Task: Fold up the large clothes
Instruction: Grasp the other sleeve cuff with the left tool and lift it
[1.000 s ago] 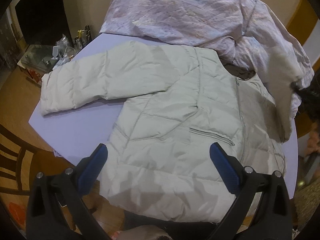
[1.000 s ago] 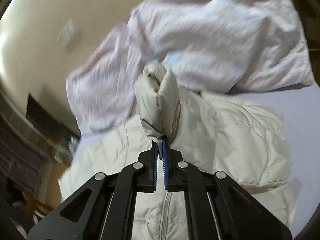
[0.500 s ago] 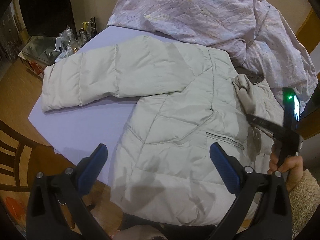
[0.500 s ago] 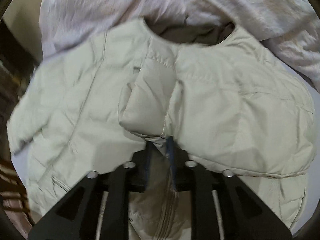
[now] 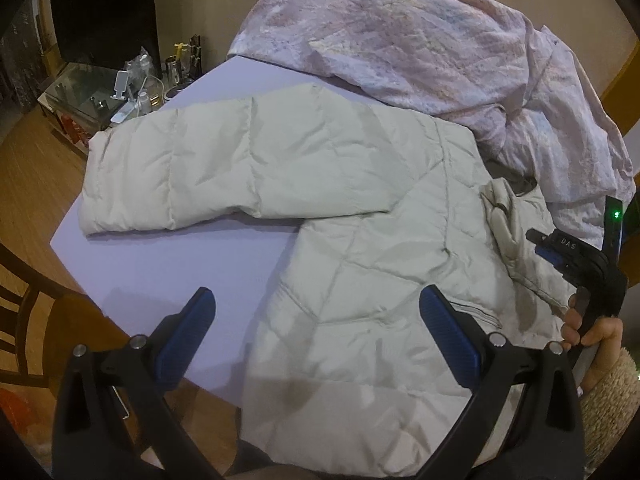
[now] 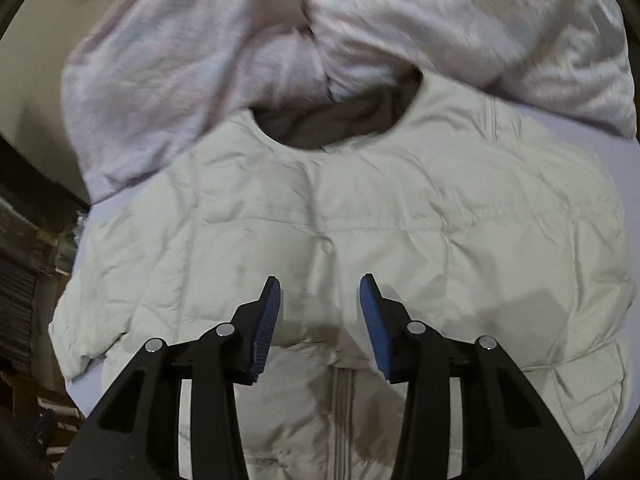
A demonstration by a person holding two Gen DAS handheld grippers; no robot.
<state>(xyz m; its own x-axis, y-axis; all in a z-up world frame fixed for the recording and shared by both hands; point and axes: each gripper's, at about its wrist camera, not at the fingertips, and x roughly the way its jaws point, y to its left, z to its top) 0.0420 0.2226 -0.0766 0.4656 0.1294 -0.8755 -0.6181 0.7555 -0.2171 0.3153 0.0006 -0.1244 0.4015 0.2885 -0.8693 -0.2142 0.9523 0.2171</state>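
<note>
The pale jacket (image 5: pixel 360 264) lies spread front-up on the lilac bed (image 5: pixel 168 264), one sleeve folded across its chest. The right gripper (image 6: pixel 320 312) tilts down over that sleeve, jaws just opened, holding nothing. The left gripper (image 5: pixel 316 336) hovers near the hem, jaws wide and empty.

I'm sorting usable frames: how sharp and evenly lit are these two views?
Left wrist view: sharp, with fisheye bending at the edges and soft shadows on the jacket by the left gripper. Right wrist view: the pink quilt is motion-blurred, the jacket softer, and the right gripper crisp.
</note>
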